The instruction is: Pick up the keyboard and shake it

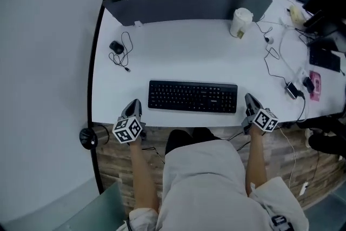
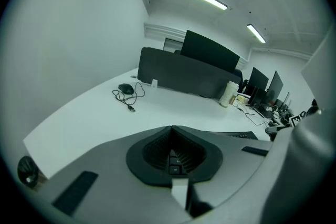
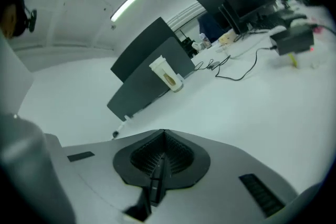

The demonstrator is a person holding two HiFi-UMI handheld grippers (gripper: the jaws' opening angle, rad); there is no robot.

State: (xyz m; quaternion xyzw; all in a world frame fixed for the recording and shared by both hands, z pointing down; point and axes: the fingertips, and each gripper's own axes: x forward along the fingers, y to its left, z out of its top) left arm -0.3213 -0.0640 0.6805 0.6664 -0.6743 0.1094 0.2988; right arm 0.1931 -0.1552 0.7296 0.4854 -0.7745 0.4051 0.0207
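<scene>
A black keyboard [image 1: 192, 97] lies flat on the white desk [image 1: 178, 57], parallel to the front edge. My left gripper [image 1: 134, 104] sits just off the keyboard's left end, near the desk's front edge, jaws shut with nothing in them. At the right end my right gripper [image 1: 250, 99] is likewise shut and empty, a small gap away from the keyboard. In the left gripper view the left gripper [image 2: 172, 128] points across the desk, and a sliver of the keyboard [image 2: 239, 135] shows to its right. The right gripper view has the right gripper [image 3: 164, 132] aimed over bare desk.
A dark partition screen [image 1: 189, 0] runs along the back. A paper cup [image 1: 240, 21] stands in front of it at right. A mouse with coiled cable [image 1: 116, 47] lies at back left. Cables and a charger [image 1: 292, 89] lie at the right.
</scene>
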